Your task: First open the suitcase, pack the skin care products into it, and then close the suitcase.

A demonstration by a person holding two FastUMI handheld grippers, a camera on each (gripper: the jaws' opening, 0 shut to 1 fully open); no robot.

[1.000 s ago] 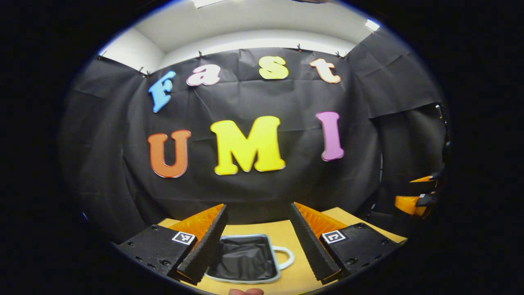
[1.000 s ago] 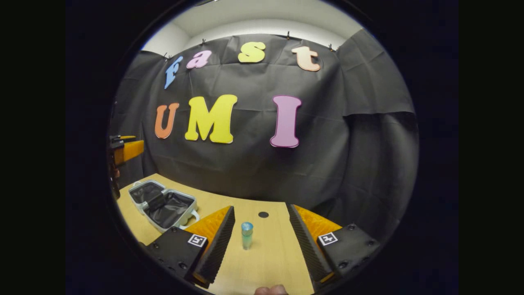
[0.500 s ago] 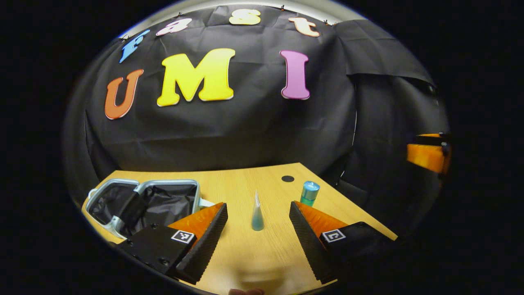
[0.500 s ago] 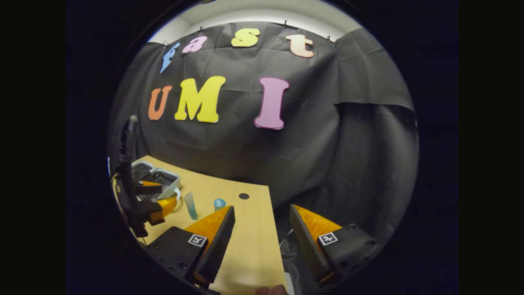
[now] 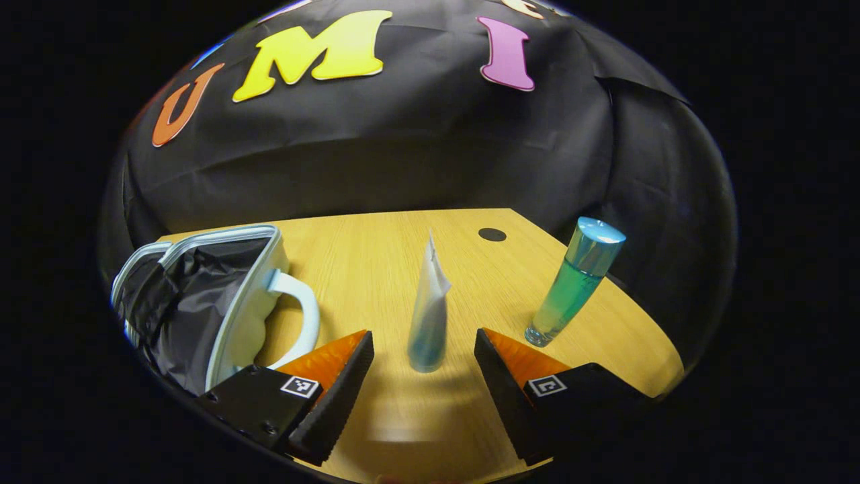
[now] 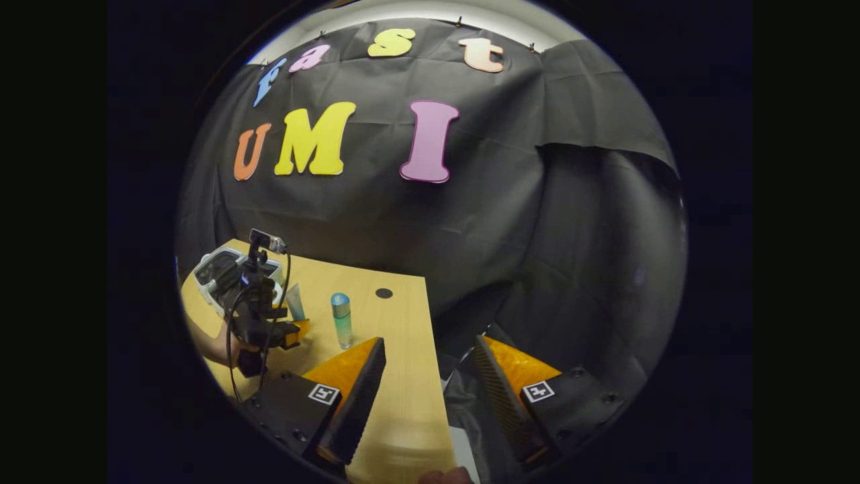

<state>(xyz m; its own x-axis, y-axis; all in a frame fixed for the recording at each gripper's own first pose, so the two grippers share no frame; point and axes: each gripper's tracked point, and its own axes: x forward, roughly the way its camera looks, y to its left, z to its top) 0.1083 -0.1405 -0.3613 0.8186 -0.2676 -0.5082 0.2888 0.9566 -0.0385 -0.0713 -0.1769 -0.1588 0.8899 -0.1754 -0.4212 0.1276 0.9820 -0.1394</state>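
A small pale suitcase [image 5: 228,296] lies open at the left of the wooden table [image 5: 376,262], its dark lining showing. A slim tube [image 5: 428,316] stands cap-down in the middle. A teal bottle [image 5: 574,282] with a blue cap stands to its right. My left gripper [image 5: 423,359] is open, and the tube stands just ahead of and between its fingertips, untouched. The right gripper view shows the suitcase [image 6: 218,265], tube [image 6: 294,309], bottle [image 6: 342,321] and left gripper [image 6: 287,321] far to the left. My right gripper [image 6: 428,363] is open and holds nothing, over the table's right edge.
A small dark hole [image 5: 492,234] marks the tabletop behind the tube. The table's right edge [image 6: 433,376] drops off beside dark cloth. A hand [image 6: 215,346] holds the left gripper. The suitcase's handle [image 5: 302,316] sticks out toward the left finger.
My left gripper has turned from the suitcase and dropped low toward the tube, which now stands between its fingertips. My right gripper has swung right, away from the bottle, to the table's edge.
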